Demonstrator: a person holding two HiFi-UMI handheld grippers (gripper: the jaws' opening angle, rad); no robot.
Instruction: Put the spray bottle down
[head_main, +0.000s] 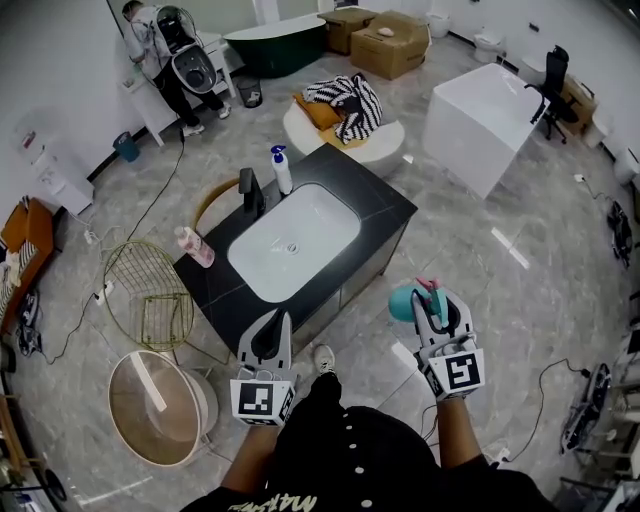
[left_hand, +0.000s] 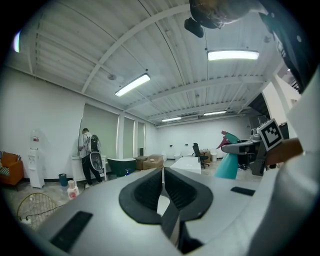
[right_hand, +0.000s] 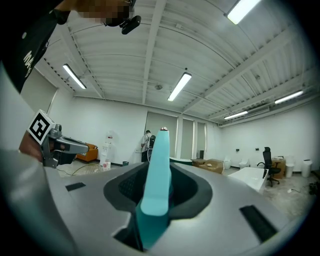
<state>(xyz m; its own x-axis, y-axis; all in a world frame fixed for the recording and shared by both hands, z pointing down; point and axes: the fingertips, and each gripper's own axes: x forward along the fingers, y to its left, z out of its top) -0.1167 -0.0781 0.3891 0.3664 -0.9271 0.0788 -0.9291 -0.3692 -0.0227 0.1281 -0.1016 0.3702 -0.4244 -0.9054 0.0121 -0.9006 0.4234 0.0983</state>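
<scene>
A teal spray bottle (head_main: 403, 301) with a pink trigger hangs over the floor, just off the near right corner of the black vanity counter (head_main: 378, 203). My right gripper (head_main: 436, 304) is shut on it. In the right gripper view the teal bottle (right_hand: 156, 175) stands between the dark pads (right_hand: 186, 187), which grip its sides. My left gripper (head_main: 270, 334) is shut and holds nothing, near the counter's front edge. In the left gripper view its pads (left_hand: 145, 192) meet, and the teal bottle (left_hand: 227, 166) shows off to the right.
The counter holds a white sink (head_main: 293, 243), a black faucet (head_main: 250, 190), a white spray bottle (head_main: 282, 168) and a pink bottle (head_main: 195, 246). A gold wire basket (head_main: 150, 290) and a round basin (head_main: 160, 405) stand at the left. A person (head_main: 165, 50) is at the far back left.
</scene>
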